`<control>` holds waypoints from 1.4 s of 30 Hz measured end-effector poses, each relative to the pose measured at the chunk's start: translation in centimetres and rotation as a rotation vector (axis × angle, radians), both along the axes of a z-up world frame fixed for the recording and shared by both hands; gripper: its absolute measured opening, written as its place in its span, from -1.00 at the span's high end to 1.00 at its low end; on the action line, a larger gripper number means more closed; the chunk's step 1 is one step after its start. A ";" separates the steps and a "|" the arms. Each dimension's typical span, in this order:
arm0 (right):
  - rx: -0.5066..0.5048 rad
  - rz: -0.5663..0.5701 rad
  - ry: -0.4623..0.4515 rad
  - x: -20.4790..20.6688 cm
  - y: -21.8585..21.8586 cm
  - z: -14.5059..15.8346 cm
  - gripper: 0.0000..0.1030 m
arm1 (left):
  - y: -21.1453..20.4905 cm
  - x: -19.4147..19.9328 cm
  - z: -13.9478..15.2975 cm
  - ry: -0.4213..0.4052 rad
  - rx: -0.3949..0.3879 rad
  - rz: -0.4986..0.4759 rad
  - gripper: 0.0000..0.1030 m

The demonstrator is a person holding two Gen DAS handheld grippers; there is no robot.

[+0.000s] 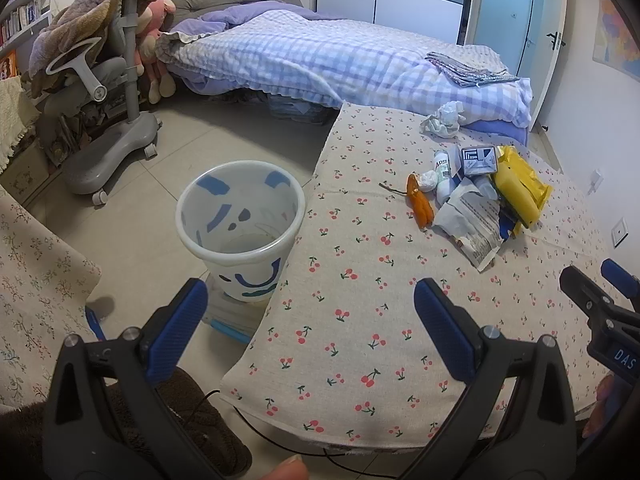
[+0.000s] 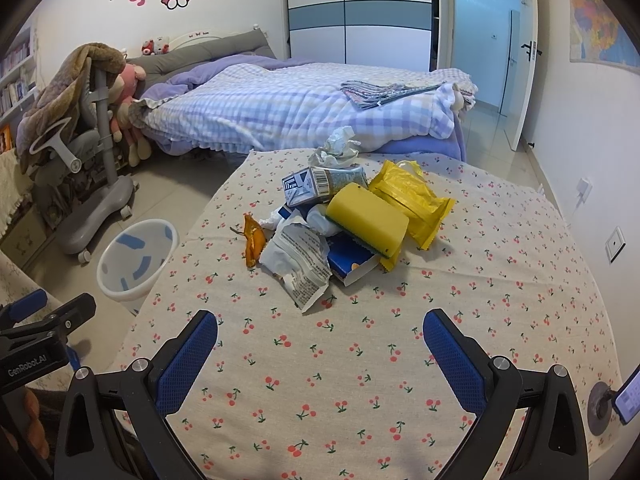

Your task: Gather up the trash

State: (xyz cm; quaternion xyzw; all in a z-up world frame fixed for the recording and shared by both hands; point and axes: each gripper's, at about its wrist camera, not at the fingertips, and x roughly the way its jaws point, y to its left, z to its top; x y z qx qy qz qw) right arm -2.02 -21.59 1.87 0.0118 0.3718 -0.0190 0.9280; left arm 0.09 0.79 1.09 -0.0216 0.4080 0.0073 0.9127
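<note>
We note both tools empty: the left gripper (image 1: 310, 316) and the right gripper (image 2: 320, 346) each hold their jaws spread wide with nothing between them, hovering over the near edge of the cherry-print table (image 2: 360, 380). The trash pile (image 2: 340, 216) sits on the far half of the table, straight ahead of the right gripper and ahead-right of the left one, so we judge the right gripper nearer. Nearest piece: a torn white wrapper (image 2: 300, 264), its long axis running roughly toward the right gripper. The bin (image 1: 240, 228) stands on the floor just beside the table's left edge, directly ahead of the left gripper. Nothing appears collected yet.
</note>
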 end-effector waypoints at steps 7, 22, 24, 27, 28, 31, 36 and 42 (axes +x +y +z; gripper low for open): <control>0.000 0.000 -0.001 0.0 0.0 0.0 -1.00 | 0.1 0.0 0.1 -0.002 0.000 0.000 -0.99; 0.020 -0.061 0.091 2.9 -4.4 3.4 -1.00 | -2.1 4.3 1.7 0.081 -0.018 -0.096 -0.99; 0.048 -0.080 0.117 4.1 -6.2 4.0 -1.00 | -2.9 5.8 2.2 0.100 -0.026 -0.134 -0.99; 0.063 -0.093 0.154 5.9 -8.4 4.2 -1.00 | -4.2 7.8 2.7 0.123 -0.040 -0.189 -0.99; 0.066 -0.100 0.168 6.6 -9.1 4.1 -1.00 | -4.9 8.8 2.7 0.145 -0.060 -0.214 -0.99; 0.088 -0.135 0.198 8.5 -11.4 3.3 -1.00 | -6.8 11.9 2.5 0.220 -0.130 -0.274 -0.99; 0.181 -0.181 0.288 11.9 -15.6 0.1 -1.00 | -11.0 17.1 1.8 0.327 -0.186 -0.360 -0.88; 0.386 -0.236 0.357 14.7 -20.0 -3.8 -1.00 | -16.4 22.2 -0.4 0.457 -0.225 -0.427 -0.79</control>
